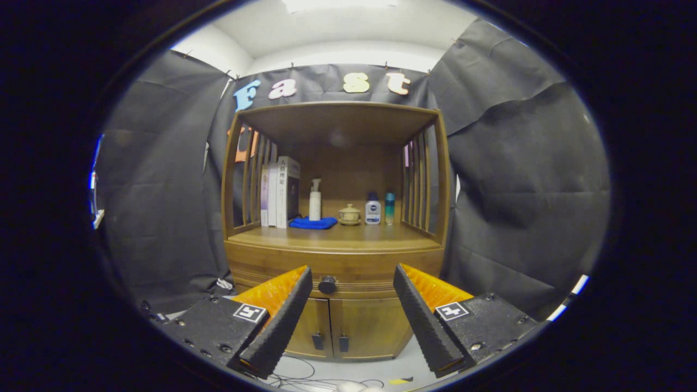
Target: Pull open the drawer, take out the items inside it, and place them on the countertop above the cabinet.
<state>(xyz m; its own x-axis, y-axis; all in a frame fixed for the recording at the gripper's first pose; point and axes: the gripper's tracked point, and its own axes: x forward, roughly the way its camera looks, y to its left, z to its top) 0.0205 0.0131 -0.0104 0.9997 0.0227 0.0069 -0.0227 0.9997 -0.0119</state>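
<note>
The drawer (pixel 335 272) sits shut in the lower middle of the frame, a wide wooden front just under the countertop (pixel 332 238), with a round dark knob (pixel 327 284) at its centre. The knob shows in the gap between the two fingers, nearer the left one and well beyond both. The gripper (pixel 353 275) stands wide open with nothing between its fingers, which rise from the bottom of the frame and splay apart, one to either side of the knob. What lies inside the drawer cannot be seen. Below the drawer, two cabinet doors (pixel 348 326) meet at a centre seam, each with a small dark handle. Above it, the countertop forms the floor of an open wooden niche with slatted sides. On it, from left to right, stand a few upright books (pixel 279 191), a white pump bottle (pixel 315 200) just behind a folded blue cloth (pixel 313 222), a small lidded ceramic jar (pixel 349 214), a squat white bottle with a dark cap (pixel 373 211) and a slim teal bottle (pixel 389 208) just beside it. Cables (pixel 305 375) lie on the pale floor at the very bottom of the frame, in front of the cabinet.
</note>
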